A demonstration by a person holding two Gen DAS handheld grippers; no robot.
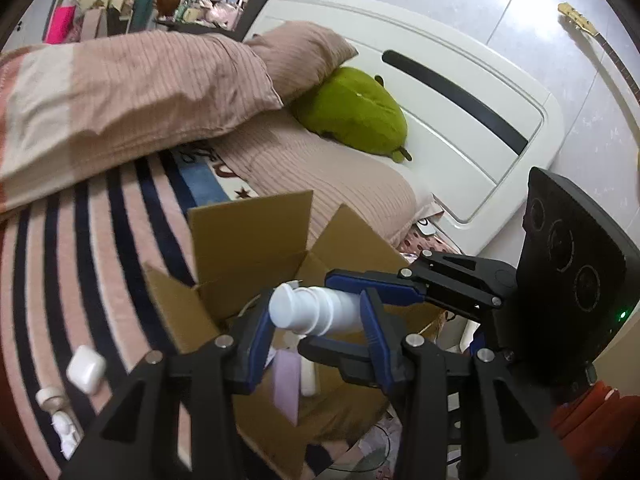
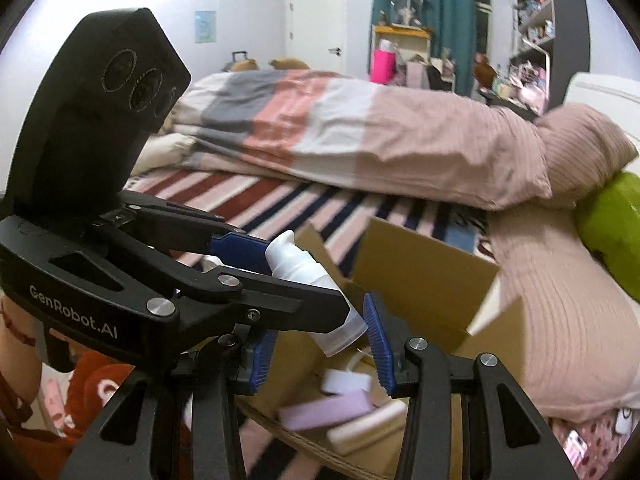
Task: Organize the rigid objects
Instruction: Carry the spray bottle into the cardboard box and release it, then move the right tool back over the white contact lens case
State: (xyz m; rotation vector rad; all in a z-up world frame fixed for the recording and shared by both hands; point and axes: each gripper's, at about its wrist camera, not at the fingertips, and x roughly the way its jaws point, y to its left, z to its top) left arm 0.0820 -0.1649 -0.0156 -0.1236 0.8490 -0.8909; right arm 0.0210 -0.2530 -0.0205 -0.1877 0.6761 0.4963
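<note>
A white pump bottle [image 1: 312, 310] [image 2: 308, 280] hangs over an open cardboard box [image 1: 248, 236] [image 2: 424, 276] on the bed. In the left wrist view the other gripper [image 1: 352, 316], coming in from the right, is shut on the bottle's body. In the right wrist view the other gripper, coming in from the left, also grips the bottle near its pump head. My left gripper [image 1: 316, 340] brackets the bottle with its blue pads [image 1: 256, 336]. My right gripper [image 2: 316, 348] has its pads [image 2: 378, 344] around the bottle's clear base. The box holds a lilac block [image 2: 324, 410] and white items [image 2: 346, 380].
A white earbud case [image 1: 86, 368] and a small white figure [image 1: 66, 428] lie on the striped bedspread [image 1: 100, 280] left of the box. A folded duvet [image 2: 360, 136], pillows [image 1: 304, 56], a green plush [image 1: 352, 112] and the white headboard [image 1: 460, 100] are behind.
</note>
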